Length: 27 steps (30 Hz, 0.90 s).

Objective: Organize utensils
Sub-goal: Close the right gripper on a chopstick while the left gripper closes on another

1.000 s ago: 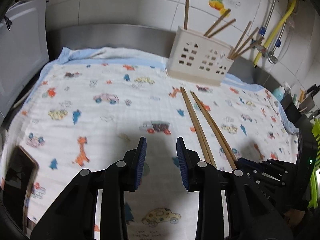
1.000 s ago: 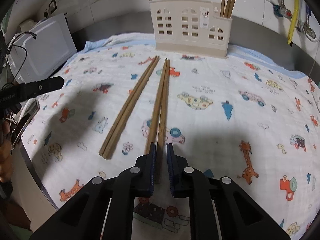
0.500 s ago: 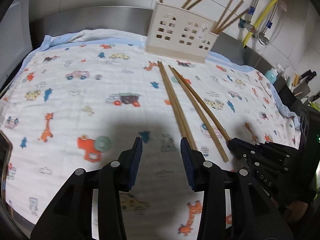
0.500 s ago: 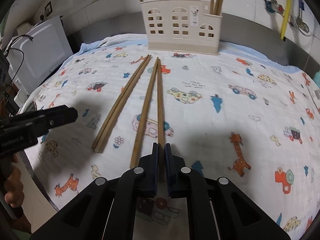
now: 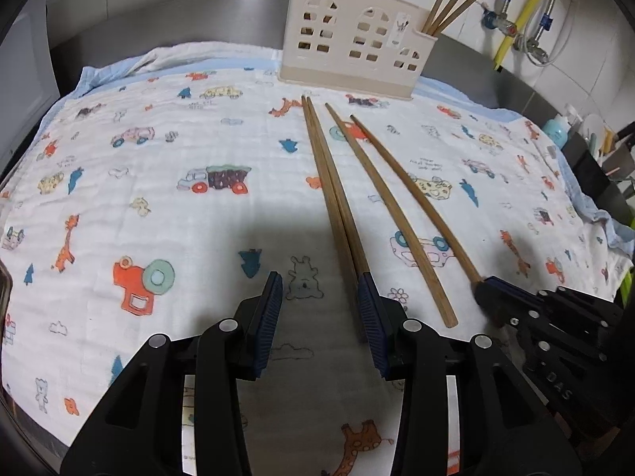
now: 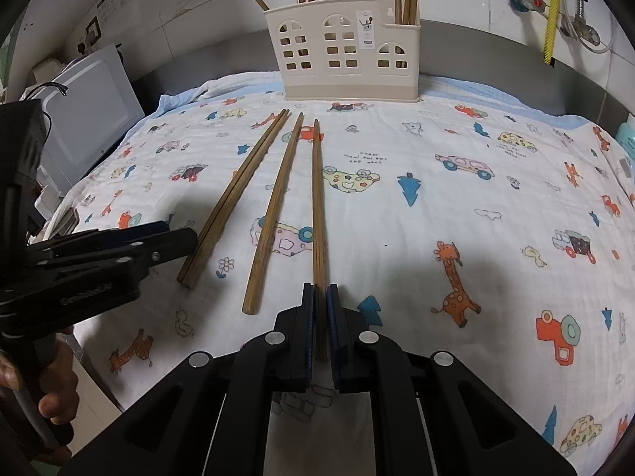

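Lying between right fingers (image 6: 332, 309): chopstick (image 6: 316, 198).

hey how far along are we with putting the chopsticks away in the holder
Partly done. Several chopsticks already stand in the cream holder. In hand: the right gripper is shut on one chopstick, which still touches the cloth. Left: a single chopstick and a pair lie on the cloth. The left gripper is open at the pair's near end, holding nothing.
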Each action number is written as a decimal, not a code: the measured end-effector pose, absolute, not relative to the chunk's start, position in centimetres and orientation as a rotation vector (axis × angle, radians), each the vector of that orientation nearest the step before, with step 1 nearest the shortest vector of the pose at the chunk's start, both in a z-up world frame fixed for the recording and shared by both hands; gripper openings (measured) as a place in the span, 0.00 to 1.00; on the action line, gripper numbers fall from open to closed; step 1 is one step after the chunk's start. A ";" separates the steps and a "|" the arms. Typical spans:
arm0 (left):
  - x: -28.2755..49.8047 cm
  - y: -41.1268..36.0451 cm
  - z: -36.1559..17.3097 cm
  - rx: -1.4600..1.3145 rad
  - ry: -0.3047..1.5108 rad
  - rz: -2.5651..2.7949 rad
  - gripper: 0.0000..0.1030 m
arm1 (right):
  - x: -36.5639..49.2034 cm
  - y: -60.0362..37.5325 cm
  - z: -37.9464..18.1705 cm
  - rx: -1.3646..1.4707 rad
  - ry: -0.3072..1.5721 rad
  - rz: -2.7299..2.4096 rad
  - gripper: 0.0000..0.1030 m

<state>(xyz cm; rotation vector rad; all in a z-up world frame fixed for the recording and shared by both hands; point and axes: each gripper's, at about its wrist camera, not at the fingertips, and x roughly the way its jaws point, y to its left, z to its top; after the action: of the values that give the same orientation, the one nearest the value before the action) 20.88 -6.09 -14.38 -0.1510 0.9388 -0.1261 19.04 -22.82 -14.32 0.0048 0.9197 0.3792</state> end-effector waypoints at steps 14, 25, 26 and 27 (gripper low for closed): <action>22.0 -7.4 -14.5 -0.065 0.951 0.041 0.39 | 18.4 -24.1 -14.5 0.046 0.910 0.369 0.07; 22.0 -6.2 -14.5 -0.067 0.917 0.012 0.35 | 18.6 -24.2 -14.6 0.066 0.901 0.373 0.07; 22.0 -6.3 -14.5 -0.056 0.913 0.008 0.35 | 18.6 -24.1 -14.6 0.067 0.901 0.373 0.07; 22.0 -6.4 -14.5 -0.047 0.910 0.005 0.34 | 18.6 -24.1 -14.6 0.068 0.899 0.373 0.07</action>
<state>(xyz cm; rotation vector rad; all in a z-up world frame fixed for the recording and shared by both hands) 21.99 -6.38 -14.54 -0.0475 0.9100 0.0049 18.61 -24.11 -14.65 0.0684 0.8989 0.3730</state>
